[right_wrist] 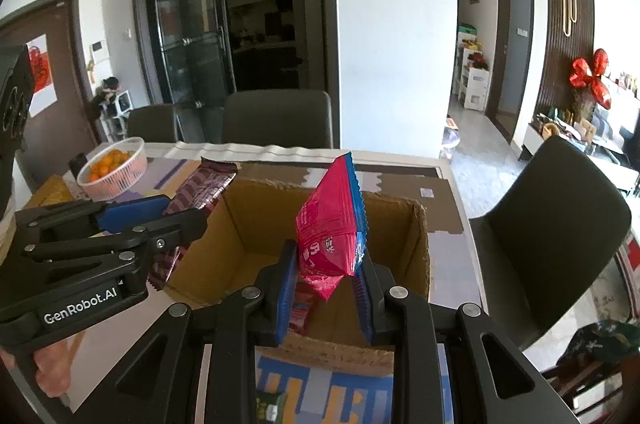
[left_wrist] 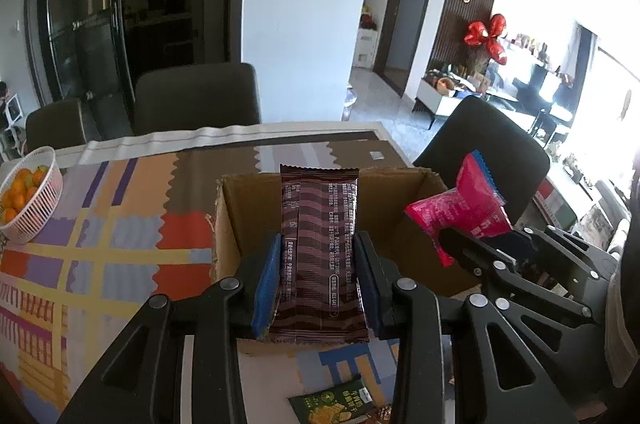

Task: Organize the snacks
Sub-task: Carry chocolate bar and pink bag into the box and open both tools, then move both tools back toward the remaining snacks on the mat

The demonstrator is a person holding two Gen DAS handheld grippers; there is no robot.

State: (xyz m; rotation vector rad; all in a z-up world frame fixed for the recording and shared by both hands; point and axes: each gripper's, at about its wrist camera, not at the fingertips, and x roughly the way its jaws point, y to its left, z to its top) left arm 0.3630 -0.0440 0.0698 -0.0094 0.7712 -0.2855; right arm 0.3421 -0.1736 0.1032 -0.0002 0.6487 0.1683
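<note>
In the left wrist view, the left gripper [left_wrist: 318, 280] at lower centre clamps the brown wafer packet [left_wrist: 318, 248]; its long axis runs up the frame over the open cardboard box [left_wrist: 230, 220] directly ahead. At centre right, the right gripper [right_wrist: 328, 288] pinches the pink snack bag [right_wrist: 332, 228], upright above the same box. Both packets are poised over the box interior; judged next step: release

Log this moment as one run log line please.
left gripper: holds brown snack packet | right gripper: holds pink snack packet | both over cardboard box
</note>
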